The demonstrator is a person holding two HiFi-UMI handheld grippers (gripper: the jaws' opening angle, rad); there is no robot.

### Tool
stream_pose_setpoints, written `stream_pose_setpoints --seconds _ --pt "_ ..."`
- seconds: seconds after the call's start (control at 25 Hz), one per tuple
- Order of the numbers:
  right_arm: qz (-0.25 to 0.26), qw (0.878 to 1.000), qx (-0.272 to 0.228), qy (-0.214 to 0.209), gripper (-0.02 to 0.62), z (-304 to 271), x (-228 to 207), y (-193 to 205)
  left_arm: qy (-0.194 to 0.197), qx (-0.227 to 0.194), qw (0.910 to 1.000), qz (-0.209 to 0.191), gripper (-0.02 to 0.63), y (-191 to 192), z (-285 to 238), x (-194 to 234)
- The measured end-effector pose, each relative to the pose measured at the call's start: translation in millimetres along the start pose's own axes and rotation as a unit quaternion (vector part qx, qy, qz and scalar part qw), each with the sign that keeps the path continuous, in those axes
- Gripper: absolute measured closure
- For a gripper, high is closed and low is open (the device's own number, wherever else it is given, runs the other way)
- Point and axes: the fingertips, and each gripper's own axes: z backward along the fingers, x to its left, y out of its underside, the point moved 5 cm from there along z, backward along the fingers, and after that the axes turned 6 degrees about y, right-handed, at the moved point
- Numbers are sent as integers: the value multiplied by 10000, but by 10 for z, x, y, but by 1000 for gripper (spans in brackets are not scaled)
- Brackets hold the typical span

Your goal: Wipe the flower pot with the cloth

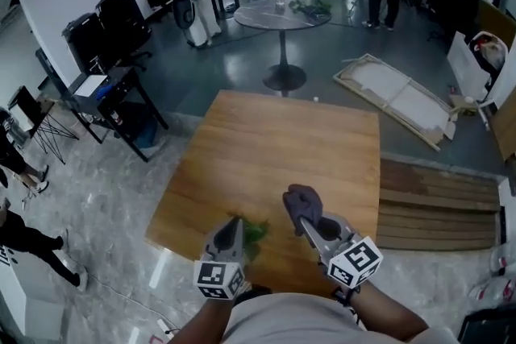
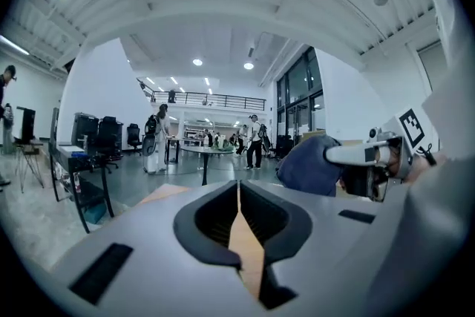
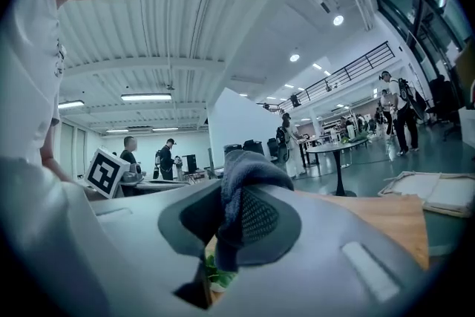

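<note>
A small green plant (image 1: 256,234) stands near the front edge of the wooden table (image 1: 266,141); its pot is mostly hidden behind my left gripper (image 1: 236,223). That gripper is just left of the leaves, its jaws closed to a thin slit with only table wood showing through (image 2: 238,188). My right gripper (image 1: 304,221) is shut on a dark blue-grey cloth (image 1: 301,201), held right of and above the plant. In the right gripper view the cloth (image 3: 241,174) bulges between the jaws (image 3: 230,215), and leaves with a bit of white pot (image 3: 217,277) show below. The cloth (image 2: 312,167) also shows in the left gripper view.
Bare tabletop stretches ahead of both grippers. Beyond it stand a round pedestal table (image 1: 282,12) with bottles, black chairs and a desk (image 1: 113,84) at left, white panels (image 1: 399,97) and wooden planks (image 1: 435,205) on the floor at right. Several people stand at the back.
</note>
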Motion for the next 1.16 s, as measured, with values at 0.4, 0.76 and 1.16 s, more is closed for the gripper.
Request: stream_pose_setpoints --seconds 0.4,0.76,1.16 --pt "113 9988 -219 -435 562 323 289 -218 13 -515 9986 -67 600 -459 284 -619" --pt "237 9974 -378 -570 561 413 345 -421 162 -578 9982 -91 600 -777 378 -921" --pt "416 9967 -466 -527 561 494 363 -597 228 -638 9976 -121 600 -908 384 -1036"
